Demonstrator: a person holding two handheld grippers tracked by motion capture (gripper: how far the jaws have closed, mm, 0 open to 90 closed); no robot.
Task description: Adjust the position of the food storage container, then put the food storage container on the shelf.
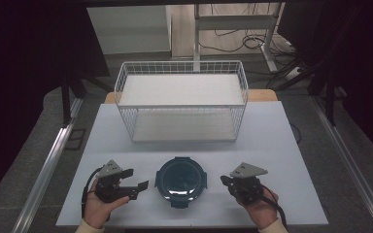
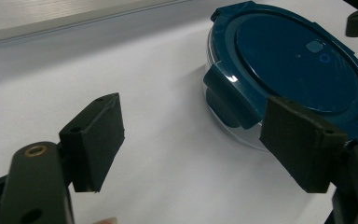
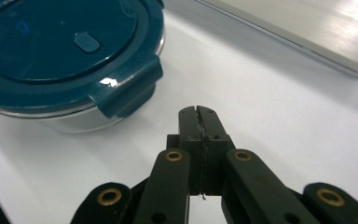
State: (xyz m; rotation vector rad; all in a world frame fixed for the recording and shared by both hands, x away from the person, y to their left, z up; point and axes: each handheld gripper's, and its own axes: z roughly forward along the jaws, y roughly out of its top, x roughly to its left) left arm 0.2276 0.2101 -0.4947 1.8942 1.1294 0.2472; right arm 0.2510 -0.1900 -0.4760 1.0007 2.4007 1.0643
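Container (image 1: 181, 180) sits near the tabletop's (image 1: 281, 145) front edge, between both grippers; the left gripper (image 1: 137, 180), jaws spread, is nearer; the right gripper (image 1: 224, 180) is closed, empty.

The right gripper's black two-jaw claw (image 3: 199, 112) comes up from the bottom with its jaws pressed flat together, nothing pinched between them, brass rivets showing on the linkage arms. It sits just beside a round clear-walled container with a dark teal snap-on lid (image 3: 65, 51) at upper left, not touching it. One lid latch hangs down facing the claw. Everything's on a plain white tabletop (image 3: 270, 116), and a pale, flat metal-looking slab (image 3: 317, 28) runs across the upper right corner.
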